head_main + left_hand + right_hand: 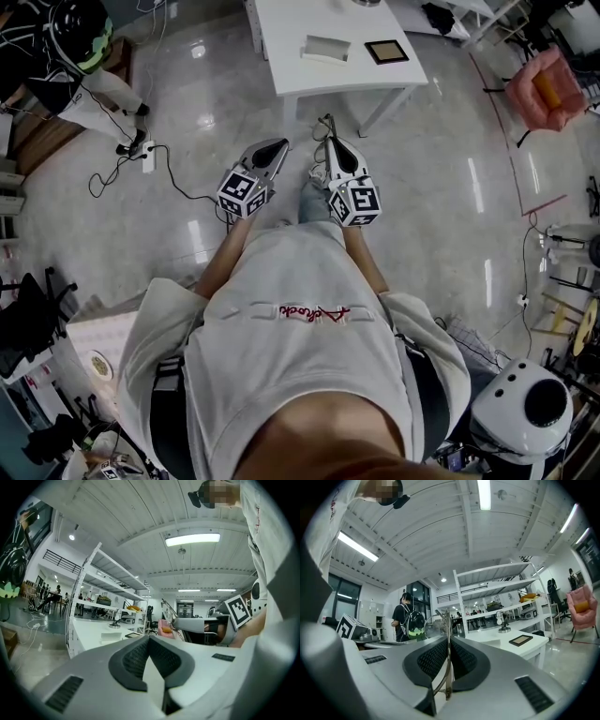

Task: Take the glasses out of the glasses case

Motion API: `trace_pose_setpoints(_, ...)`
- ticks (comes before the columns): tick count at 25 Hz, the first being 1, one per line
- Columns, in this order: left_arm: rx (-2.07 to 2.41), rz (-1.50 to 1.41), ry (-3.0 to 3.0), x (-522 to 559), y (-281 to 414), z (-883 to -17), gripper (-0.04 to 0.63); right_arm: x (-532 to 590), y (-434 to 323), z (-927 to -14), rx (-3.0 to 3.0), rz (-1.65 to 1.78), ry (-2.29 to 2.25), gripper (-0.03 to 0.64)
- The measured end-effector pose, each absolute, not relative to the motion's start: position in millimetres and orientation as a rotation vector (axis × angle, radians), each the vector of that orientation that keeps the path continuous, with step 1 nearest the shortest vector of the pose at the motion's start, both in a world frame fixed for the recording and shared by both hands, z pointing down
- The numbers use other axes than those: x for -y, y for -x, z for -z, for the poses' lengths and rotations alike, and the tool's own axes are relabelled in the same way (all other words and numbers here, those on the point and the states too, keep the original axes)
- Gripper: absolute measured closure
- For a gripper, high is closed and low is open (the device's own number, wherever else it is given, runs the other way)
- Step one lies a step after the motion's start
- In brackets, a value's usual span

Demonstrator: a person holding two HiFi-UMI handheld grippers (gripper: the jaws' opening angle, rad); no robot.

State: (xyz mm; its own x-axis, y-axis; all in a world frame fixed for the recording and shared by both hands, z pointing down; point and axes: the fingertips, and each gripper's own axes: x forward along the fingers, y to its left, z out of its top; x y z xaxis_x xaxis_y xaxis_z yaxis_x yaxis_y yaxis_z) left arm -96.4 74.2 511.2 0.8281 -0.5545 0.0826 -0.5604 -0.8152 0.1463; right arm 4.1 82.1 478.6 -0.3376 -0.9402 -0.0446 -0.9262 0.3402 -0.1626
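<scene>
Okay, right gripper (448,641): I read its jaws as pinched on the glasses (448,620). The thin metal frame sits edge-on between the dark pads and sticks out past the tips.
Glasses: held up in the air, level, in front of my body and well apart from the table (281,66). In the head view the wire frame shows at the far tip of the right gripper.
Left gripper (149,641): jaws pressed together, nothing between them. In the head view it sits just left of the right one, near but not touching.
Left gripper view: the right gripper shows at right with the glasses poking out of it.
Table: white, on the far side beyond both grippers.
White oblong thing (326,47): lies on the table's near part. I can't tell whether it is the case.
Dark flat square (386,51): on the table, just right of the white oblong thing.
Floor (441,206): glossy, with cables (141,164) trailing at left.
Pink chair (544,89): far right.
Person with backpack (408,620): stands far left in the right gripper view.
</scene>
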Motion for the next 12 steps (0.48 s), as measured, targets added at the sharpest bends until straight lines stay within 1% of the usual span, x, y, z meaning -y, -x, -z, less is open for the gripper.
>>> trace_pose_setpoints(12,0.85,-0.053,-2.87,-70,85,-507,0.601,-79,-11,-476,-2.471,0.135,1.739,0.577)
